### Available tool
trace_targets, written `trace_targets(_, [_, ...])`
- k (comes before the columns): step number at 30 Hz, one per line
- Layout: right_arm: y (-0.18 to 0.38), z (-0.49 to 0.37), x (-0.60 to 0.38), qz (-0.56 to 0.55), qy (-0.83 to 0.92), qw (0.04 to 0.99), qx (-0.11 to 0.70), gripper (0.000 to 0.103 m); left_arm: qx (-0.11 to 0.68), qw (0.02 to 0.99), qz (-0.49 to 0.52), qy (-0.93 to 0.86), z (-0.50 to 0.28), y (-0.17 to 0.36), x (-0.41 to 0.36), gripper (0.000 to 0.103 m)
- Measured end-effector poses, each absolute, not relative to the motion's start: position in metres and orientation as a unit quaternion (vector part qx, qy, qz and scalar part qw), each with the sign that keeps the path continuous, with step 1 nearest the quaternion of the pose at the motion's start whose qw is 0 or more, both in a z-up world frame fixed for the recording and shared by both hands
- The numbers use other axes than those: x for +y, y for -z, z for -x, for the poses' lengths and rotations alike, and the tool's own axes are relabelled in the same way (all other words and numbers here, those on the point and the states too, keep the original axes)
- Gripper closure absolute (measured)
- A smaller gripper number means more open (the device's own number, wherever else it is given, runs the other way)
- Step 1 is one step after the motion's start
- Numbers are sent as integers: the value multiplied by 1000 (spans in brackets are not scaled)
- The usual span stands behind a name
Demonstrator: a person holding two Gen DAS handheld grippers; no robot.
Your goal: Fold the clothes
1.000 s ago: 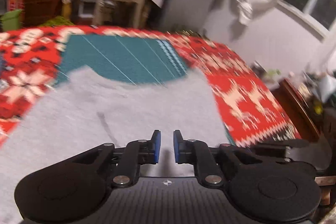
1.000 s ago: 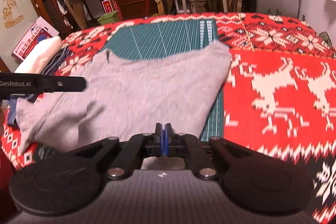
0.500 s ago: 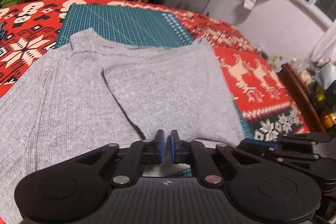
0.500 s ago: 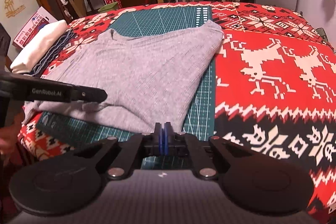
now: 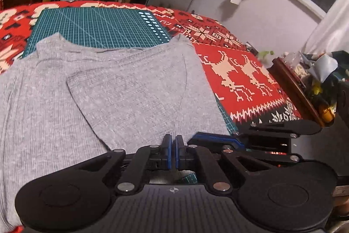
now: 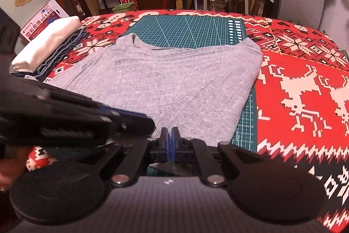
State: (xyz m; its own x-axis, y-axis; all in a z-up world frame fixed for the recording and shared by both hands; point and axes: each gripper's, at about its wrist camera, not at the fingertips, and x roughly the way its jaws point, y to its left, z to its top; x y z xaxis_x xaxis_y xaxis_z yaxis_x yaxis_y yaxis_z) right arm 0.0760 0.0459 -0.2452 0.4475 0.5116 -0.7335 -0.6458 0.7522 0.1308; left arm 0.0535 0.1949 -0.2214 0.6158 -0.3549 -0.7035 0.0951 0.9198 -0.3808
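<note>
I am holding my left fingers (image 5: 173, 151) and right fingers (image 6: 169, 144) closed at the near hem of the grey top (image 5: 122, 88), gripping nothing I can make out. It is lying on the green mat (image 6: 192, 28), right side folded over; more folds remain.

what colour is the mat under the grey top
Teal green with a pale grid, the mat; clearest in the right wrist view.

I have the left hand-held gripper (image 5: 173, 145) and the right hand-held gripper (image 6: 169, 139) side by side at the bed's near edge, both tilted downward, each with its blue pads pressed together and nothing visibly between them.
</note>
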Motion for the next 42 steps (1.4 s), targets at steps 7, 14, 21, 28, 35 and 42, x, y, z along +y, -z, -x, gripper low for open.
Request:
trace_targets(7, [231,-71,14,42,-335,850,403,99,404,887,177,135,-53,208,196,100])
trace_targets(14, [236,-97,-3,11,-307,860,409,97,423,877,171,150,-78,215,178,99])
trace_targets(21, [247,-86,-20,4,-303,852,426,97,428,875,175,143,-74,215,180,99])
trace_targets(28, [229,-115,-14,-8,-290,870,400,97,410,884,176,139,-110,206,170,99])
trace_targets(35, [246,-145,7,-1,-284,869,406,98,426,877,178,132,-117,221,170,97])
trace_targets(42, [242,-137,-4,1,-292,866,405,97,417,882,178,130,-120,208,172,98])
